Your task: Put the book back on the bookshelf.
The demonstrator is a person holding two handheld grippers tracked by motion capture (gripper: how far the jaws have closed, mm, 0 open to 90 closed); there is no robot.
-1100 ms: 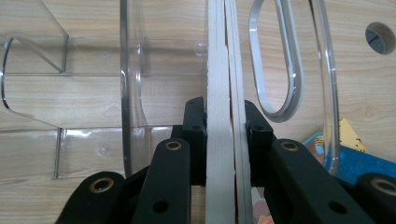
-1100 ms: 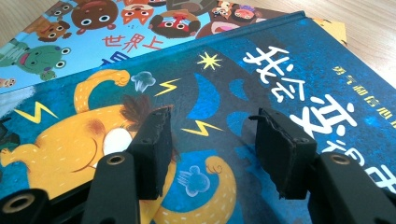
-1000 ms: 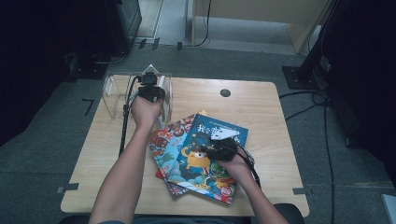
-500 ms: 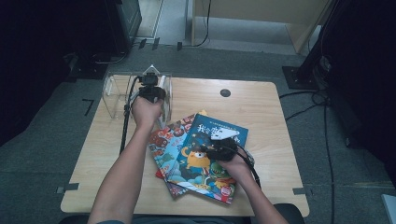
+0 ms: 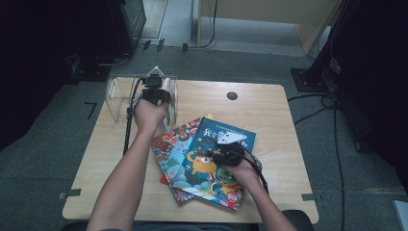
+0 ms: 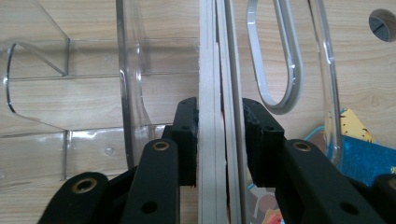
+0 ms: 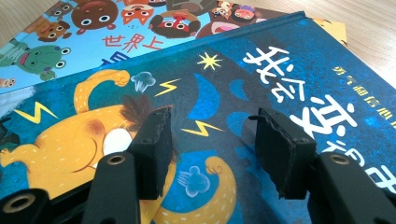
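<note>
A thin upright book (image 6: pixel 212 70) stands in a clear acrylic holder (image 6: pixel 130 70) at the table's back left (image 5: pixel 115 94). My left gripper (image 6: pixel 219 112) straddles the book's edge. Its jaws have just been opening, and the book is still between them with the pads barely off it. From above, the left gripper (image 5: pixel 154 89) sits over the holder. My right gripper (image 7: pixel 210 126) is open just above a blue picture book (image 7: pixel 280 70) lying flat, nothing between its fingers. The blue book (image 5: pixel 211 168) tops a fanned pile, under the right gripper (image 5: pixel 226 144).
A colourful animal-cover book (image 5: pixel 171 144) lies under the blue one (image 7: pixel 93 28). The wooden table has a round cable hole (image 5: pixel 232 96) at the back. A black cable (image 5: pixel 129 125) trails from the left gripper. Dark equipment and floor cables surround the table.
</note>
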